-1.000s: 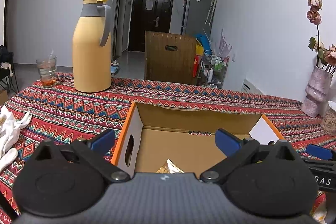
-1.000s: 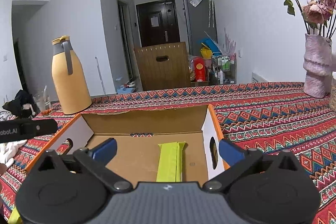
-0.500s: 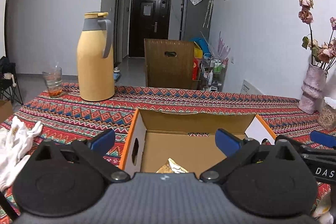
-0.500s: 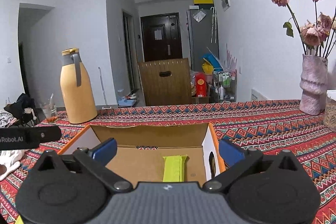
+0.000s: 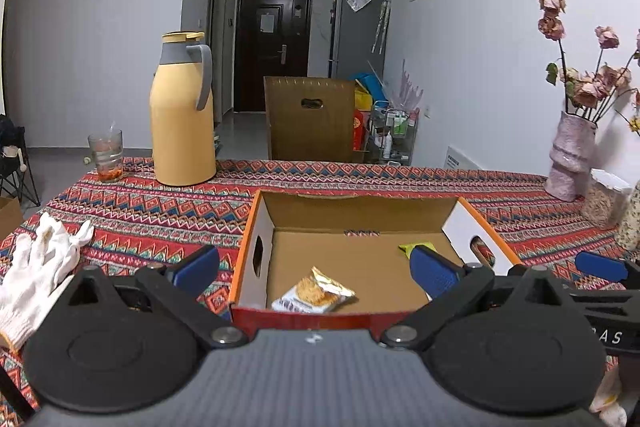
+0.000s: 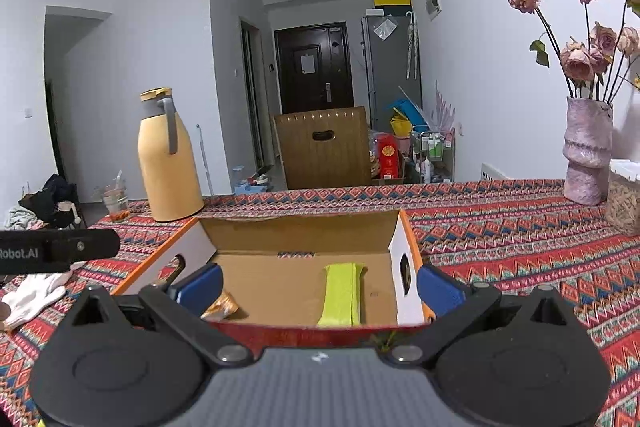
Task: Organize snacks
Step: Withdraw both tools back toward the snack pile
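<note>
We hold left gripper (image 5: 315, 269) released, empty, near open box (image 5: 352, 205). Biscuit packet (image 5: 314, 295) lies near-left inside box, green packet (image 6: 342, 293) right inside. Right gripper (image 6: 318, 287) released, empty too. Risk we see: low reach-in catches near wall, shoves light box across cloth.

At the left edge of the right wrist view, the left gripper (image 6: 60, 250) carries white lettering "Robot.AI". At lower right of the left wrist view, the right gripper (image 5: 608, 319) shows only "AS".
</note>
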Demonstrator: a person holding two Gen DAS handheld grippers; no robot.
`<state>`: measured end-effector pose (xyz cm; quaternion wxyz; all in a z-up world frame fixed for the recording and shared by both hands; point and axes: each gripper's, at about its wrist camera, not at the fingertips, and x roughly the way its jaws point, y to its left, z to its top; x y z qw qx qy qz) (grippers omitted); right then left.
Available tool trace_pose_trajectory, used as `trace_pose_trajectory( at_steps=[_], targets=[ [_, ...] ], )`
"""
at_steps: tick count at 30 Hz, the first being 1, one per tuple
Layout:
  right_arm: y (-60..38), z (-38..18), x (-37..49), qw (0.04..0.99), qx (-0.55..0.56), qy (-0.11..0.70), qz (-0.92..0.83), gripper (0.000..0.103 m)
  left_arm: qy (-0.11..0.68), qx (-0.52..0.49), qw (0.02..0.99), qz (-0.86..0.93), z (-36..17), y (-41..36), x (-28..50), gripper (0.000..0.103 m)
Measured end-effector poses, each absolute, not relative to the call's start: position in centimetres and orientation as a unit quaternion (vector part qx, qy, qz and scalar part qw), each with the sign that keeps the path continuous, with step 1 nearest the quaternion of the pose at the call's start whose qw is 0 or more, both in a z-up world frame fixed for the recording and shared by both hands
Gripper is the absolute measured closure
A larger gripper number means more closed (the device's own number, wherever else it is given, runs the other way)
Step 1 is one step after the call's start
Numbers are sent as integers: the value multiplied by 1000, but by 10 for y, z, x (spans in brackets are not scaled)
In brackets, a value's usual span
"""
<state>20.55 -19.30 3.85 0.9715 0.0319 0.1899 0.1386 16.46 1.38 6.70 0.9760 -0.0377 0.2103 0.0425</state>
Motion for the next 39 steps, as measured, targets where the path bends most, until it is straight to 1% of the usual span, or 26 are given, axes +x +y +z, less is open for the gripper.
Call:
trace_pose_trajectory(
  at_steps=[12, 25, 33, 39],
  targets=[
    [-197, 27, 151, 970, 30, 192, 146, 0, 218, -47, 974, 43, 51, 19, 116, 0],
    [-208, 5, 104, 967, 26, 220, 127, 0, 221, -56, 973, 37, 27, 29, 66, 0],
    [-212, -6, 89, 962, 25, 240, 125, 0, 236, -63, 968, 55, 9, 38, 54, 0],
    [-203, -10, 86, 960, 17, 248, 132, 0, 230, -64, 970, 54, 9, 40, 47, 0]
  ],
)
